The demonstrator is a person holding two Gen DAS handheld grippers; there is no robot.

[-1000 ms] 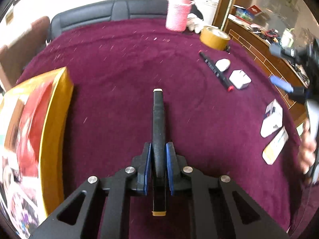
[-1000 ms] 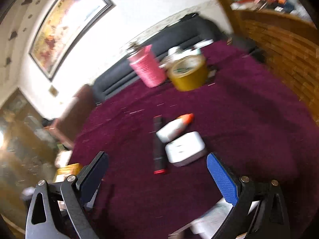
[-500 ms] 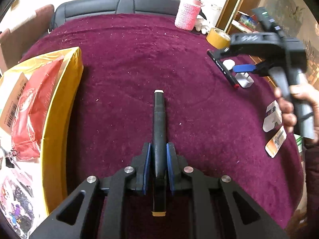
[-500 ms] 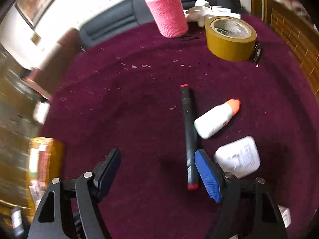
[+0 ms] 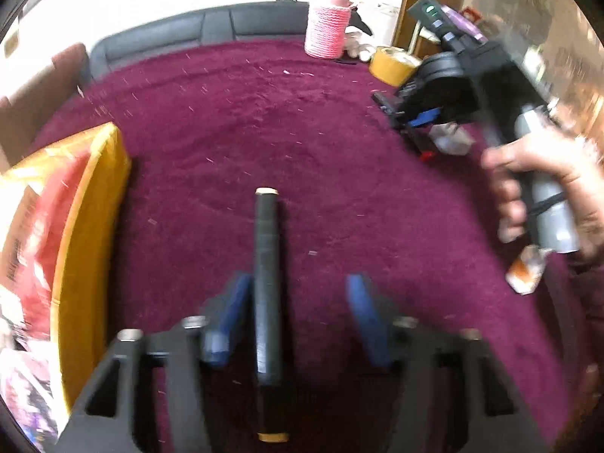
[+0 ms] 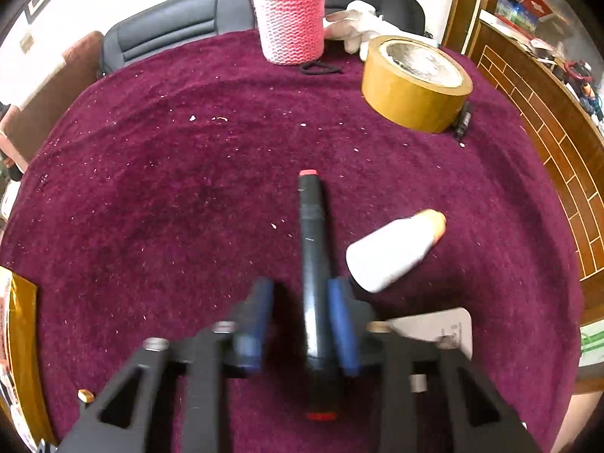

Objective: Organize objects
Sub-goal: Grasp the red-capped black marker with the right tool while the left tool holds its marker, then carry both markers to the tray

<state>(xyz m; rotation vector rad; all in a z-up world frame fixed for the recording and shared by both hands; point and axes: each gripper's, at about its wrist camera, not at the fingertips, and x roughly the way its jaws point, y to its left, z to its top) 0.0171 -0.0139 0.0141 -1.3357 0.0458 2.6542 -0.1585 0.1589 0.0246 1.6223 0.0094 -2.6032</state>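
Left gripper fingers spread apart; black marker with yellow ends lies loose between them on purple cloth. Right gripper fingers not yet tight around black marker with red ends. White glue bottle touching at 2 o'clock; squeeze could knock it rolling.

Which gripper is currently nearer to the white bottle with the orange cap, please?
Right. The right gripper straddles the red-tipped marker directly beside the white bottle. The left gripper is farther off, around the yellow-tipped marker mid-cloth.
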